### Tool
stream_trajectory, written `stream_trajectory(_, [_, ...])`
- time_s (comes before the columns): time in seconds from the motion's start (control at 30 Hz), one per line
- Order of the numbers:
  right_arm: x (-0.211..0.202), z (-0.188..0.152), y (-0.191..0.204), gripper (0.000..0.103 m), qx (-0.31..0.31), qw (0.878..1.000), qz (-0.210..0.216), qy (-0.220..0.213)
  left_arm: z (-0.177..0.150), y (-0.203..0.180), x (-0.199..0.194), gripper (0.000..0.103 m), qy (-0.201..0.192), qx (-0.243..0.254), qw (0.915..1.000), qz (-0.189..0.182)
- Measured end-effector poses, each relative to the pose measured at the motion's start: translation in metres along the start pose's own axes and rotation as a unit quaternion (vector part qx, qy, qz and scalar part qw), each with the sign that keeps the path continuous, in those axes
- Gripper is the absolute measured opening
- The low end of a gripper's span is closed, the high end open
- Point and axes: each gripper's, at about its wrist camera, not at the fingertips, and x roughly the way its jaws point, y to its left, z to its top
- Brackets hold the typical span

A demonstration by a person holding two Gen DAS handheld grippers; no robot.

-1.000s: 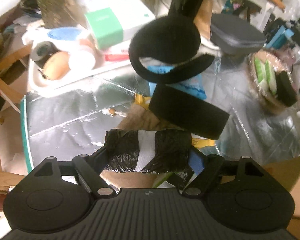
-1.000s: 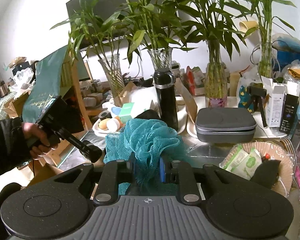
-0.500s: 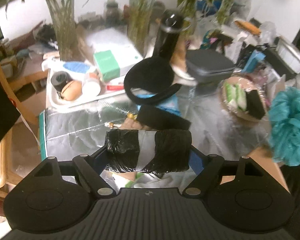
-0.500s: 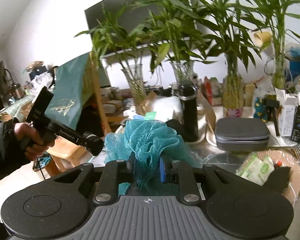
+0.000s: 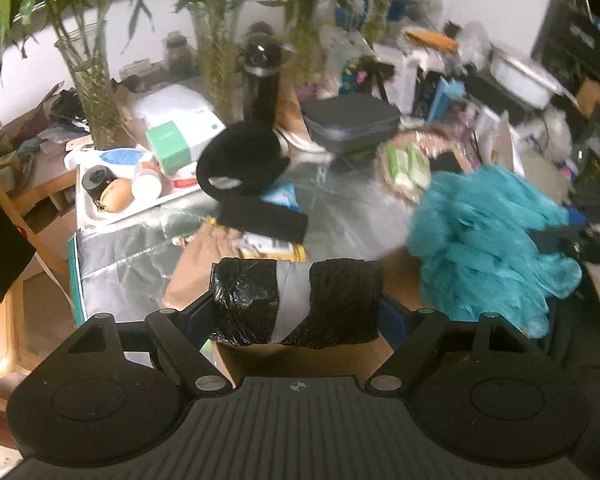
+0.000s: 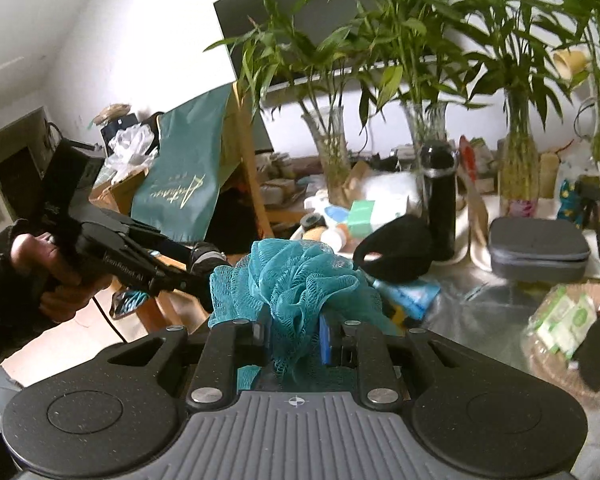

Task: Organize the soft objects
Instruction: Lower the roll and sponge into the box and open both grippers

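Note:
My left gripper [image 5: 298, 304] is shut on a black plastic-wrapped roll with a grey tape band [image 5: 296, 302], held crosswise between its jaws above the table's near edge. My right gripper [image 6: 296, 336] is shut on a teal mesh bath pouf [image 6: 296, 276], which also shows at the right of the left wrist view as the pouf [image 5: 488, 248]. A black headband [image 5: 240, 160] and a flat black strap [image 5: 262, 220] lie on the silver foil table cover [image 5: 132, 248]. The left gripper [image 6: 204, 268], held by a person's hand [image 6: 56, 264], shows at the left of the right wrist view.
A woven basket [image 5: 420, 160] with green packets and a black sponge sits at the right. A grey zip case [image 5: 352, 124], a black bottle [image 5: 262, 80], a white tray [image 5: 100, 208] of small items and glass vases with bamboo crowd the back. A cardboard box [image 5: 300, 356] lies below my left gripper.
The left gripper rose and pulled back with the roll, so the table looks farther away. The pouf in the right gripper came into the left wrist view from the right.

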Motion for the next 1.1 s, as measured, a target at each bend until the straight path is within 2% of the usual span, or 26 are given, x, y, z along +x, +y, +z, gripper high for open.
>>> stream_trajectory(0.27, [0.009, -0.020, 0.012, 0.024, 0.004, 0.999, -0.006, 0.032, -0.032, -0.008, 0.020, 0.082, 0.034, -0.005, 0.9994, -0.003])
stream_trajectory(0.5, [0.014, -0.032, 0.013, 0.024, 0.018, 0.999, -0.015, 0.045, -0.053, -0.005, 0.021, 0.086, 0.015, -0.048, 0.9987, 0.005])
stream_trajectory(0.67, [0.017, -0.035, 0.014, 0.024, 0.021, 0.998, -0.020, 0.052, -0.063, -0.010, 0.006, 0.093, -0.022, -0.060, 0.9980, -0.003])
stream_trajectory(0.9, [0.019, -0.037, 0.016, 0.024, 0.024, 0.998, -0.032, 0.053, -0.077, -0.020, -0.013, 0.093, -0.053, -0.074, 0.9954, 0.031])
stream_trajectory(1.03, [0.023, -0.033, 0.021, 0.025, 0.014, 0.998, -0.042, 0.055, -0.087, -0.022, -0.025, 0.093, -0.070, -0.082, 0.9936, 0.036])
stream_trajectory(1.1, [0.030, -0.031, 0.023, 0.030, 0.006, 0.997, -0.050, 0.058, -0.092, -0.021, -0.030, 0.093, -0.076, -0.093, 0.9921, 0.037])
